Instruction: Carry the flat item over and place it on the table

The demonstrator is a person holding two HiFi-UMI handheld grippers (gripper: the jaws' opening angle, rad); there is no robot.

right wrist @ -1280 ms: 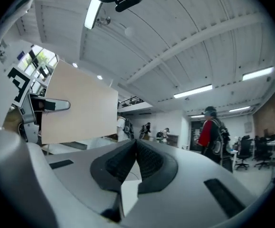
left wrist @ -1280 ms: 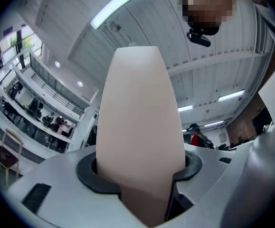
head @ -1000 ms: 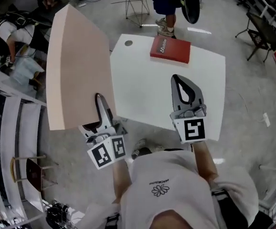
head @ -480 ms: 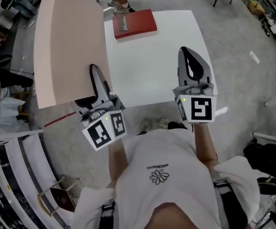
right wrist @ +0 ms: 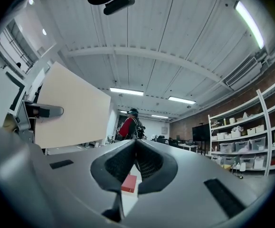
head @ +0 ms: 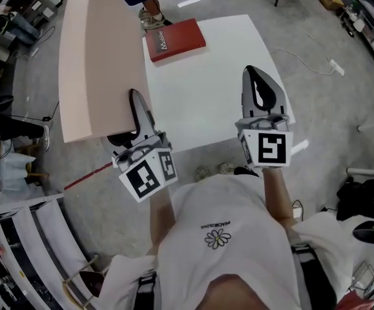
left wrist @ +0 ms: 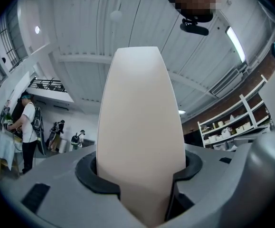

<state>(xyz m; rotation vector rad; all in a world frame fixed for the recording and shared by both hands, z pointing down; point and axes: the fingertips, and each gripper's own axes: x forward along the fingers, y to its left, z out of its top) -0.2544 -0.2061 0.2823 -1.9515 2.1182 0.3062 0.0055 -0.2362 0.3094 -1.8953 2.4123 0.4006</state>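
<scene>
Beige board [head: 99, 57] clamped in left hand-held gripper [head: 137, 102], right hand-held gripper [head: 256, 76] closed empty, red book [head: 175, 39] whole only in head view

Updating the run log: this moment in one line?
left gripper: shut on beige board | right gripper: shut, empty | white table: red book

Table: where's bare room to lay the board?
Bare: white table's middle and right half, from the red book at the far left corner down to the right gripper over the near edge. Crowded: book corner; left edge hidden behind the held board.
</scene>
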